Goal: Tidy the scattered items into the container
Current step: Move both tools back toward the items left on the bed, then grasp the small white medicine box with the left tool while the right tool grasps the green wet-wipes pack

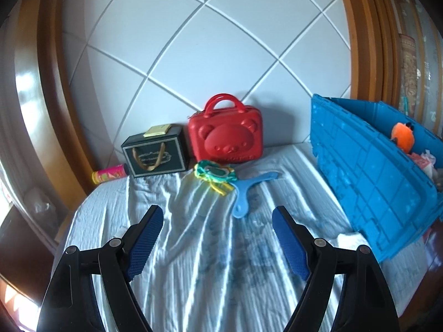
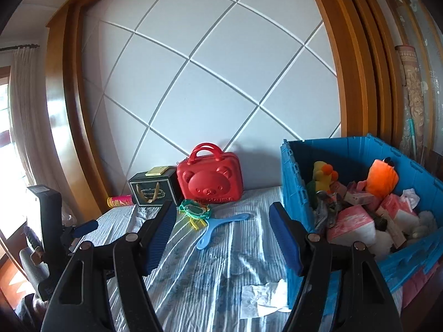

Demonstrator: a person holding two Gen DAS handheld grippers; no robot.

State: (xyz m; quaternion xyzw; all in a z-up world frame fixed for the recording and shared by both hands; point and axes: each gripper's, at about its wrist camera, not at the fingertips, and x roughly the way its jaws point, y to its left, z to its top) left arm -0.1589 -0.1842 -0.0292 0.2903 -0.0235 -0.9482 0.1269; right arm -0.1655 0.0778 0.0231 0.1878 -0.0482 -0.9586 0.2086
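On the striped bed sheet lie a blue plastic boomerang (image 1: 247, 191) (image 2: 218, 228) and a green and yellow toy (image 1: 214, 173) (image 2: 195, 210) beside it. A red bear case (image 1: 225, 135) (image 2: 210, 181), a dark gift box (image 1: 155, 155) (image 2: 153, 191) and a pink tube (image 1: 109, 173) (image 2: 119, 200) stand along the headboard. The blue crate (image 1: 371, 171) (image 2: 296, 182) on the right holds plush toys and pink packs. My left gripper (image 1: 217, 238) is open and empty, short of the boomerang. My right gripper (image 2: 223, 238) is open and empty, beside the crate's left wall.
A white quilted headboard (image 2: 210, 69) in a wooden frame backs the bed. A crumpled white tissue (image 2: 263, 298) lies by the crate's near corner. The left gripper's body (image 2: 47, 221) shows at the left of the right wrist view. A curtain (image 2: 19, 127) hangs far left.
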